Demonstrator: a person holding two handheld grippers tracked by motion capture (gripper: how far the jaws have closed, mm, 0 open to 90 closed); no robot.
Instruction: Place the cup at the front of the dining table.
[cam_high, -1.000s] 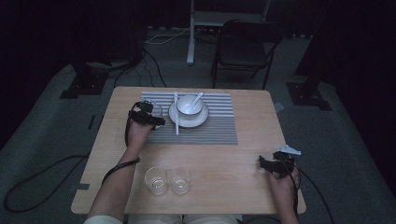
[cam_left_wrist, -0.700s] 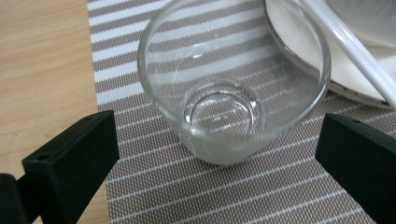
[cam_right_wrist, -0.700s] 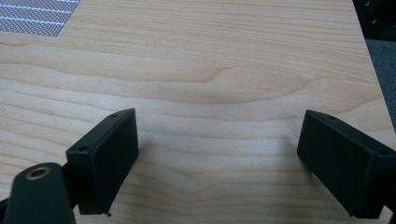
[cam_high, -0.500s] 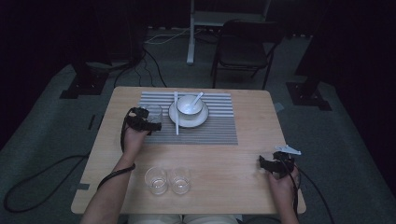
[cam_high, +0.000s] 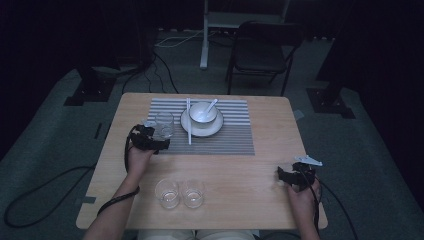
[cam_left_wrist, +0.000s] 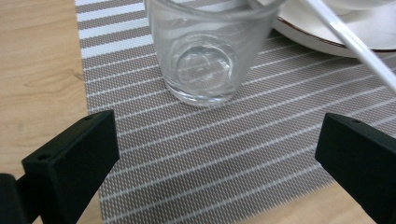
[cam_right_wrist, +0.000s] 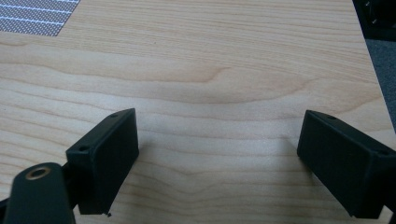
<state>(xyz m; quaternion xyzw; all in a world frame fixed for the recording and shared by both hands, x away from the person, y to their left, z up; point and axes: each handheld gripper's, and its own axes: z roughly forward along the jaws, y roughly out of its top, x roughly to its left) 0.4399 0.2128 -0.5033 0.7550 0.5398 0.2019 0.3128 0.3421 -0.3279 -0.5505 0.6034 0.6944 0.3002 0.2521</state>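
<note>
A clear empty glass (cam_high: 163, 124) (cam_left_wrist: 205, 56) stands upright on the left end of the striped placemat (cam_high: 225, 137) (cam_left_wrist: 210, 158). My left gripper (cam_high: 156, 141) (cam_left_wrist: 219, 144) is just in front of it, open wide, with its jaws apart from the glass. A white bowl with a spoon (cam_high: 202, 112) sits on a white plate (cam_high: 216, 129) (cam_left_wrist: 327, 35), and a white stick (cam_high: 189, 127) (cam_left_wrist: 348, 39) lies beside it. My right gripper (cam_high: 290, 175) (cam_right_wrist: 219, 154) is open over bare wood near the table's right front.
Two more empty glasses (cam_high: 167, 192) (cam_high: 192, 192) stand side by side near the table's front edge (cam_high: 200, 227). A black chair (cam_high: 260, 55) and dark stands are on the floor beyond the table. The table's right edge (cam_right_wrist: 369, 51) lies close to my right gripper.
My left gripper has drawn back a little toward the person, away from the glass, which stays standing on the mat. The right gripper has not moved.
</note>
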